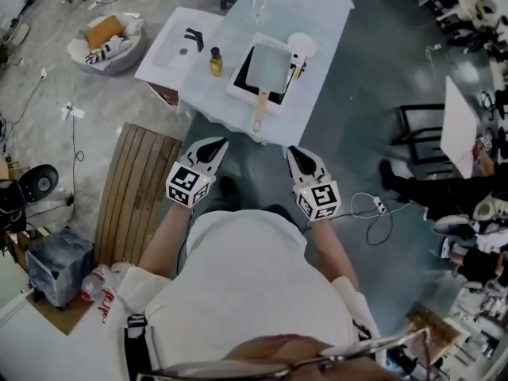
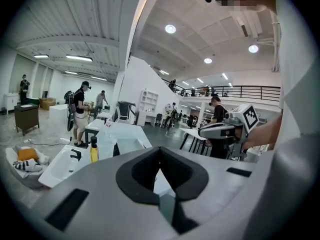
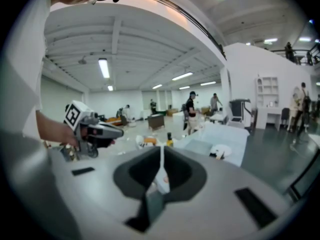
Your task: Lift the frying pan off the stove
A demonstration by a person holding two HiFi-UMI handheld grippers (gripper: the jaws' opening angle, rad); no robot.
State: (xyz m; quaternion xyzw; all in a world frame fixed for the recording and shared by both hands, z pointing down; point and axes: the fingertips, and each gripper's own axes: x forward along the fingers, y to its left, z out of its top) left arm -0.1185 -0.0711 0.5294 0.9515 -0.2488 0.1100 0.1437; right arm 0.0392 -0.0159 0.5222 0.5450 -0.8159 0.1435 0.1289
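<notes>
A square grey frying pan (image 1: 269, 64) with a wooden handle (image 1: 259, 114) rests on a white-framed stove (image 1: 239, 82) on the white-clothed table (image 1: 317, 94). The handle points toward me. My left gripper (image 1: 212, 152) and right gripper (image 1: 300, 156) are both shut and hold nothing. They hover side by side short of the table's near edge, apart from the pan. In the left gripper view the shut jaws (image 2: 160, 167) face the table, with the right gripper (image 2: 226, 129) to their right. The right gripper view shows its shut jaws (image 3: 161, 167) and the left gripper (image 3: 93, 129) to their left.
A yellow oil bottle (image 1: 215, 61) stands left of the stove, beside a white sink unit (image 1: 176, 48). A white dish (image 1: 302, 46) lies right of the pan. A slatted wooden panel (image 1: 136, 187), a basket (image 1: 107, 44) and a black chair frame (image 1: 417, 133) stand around. Several people are in the background.
</notes>
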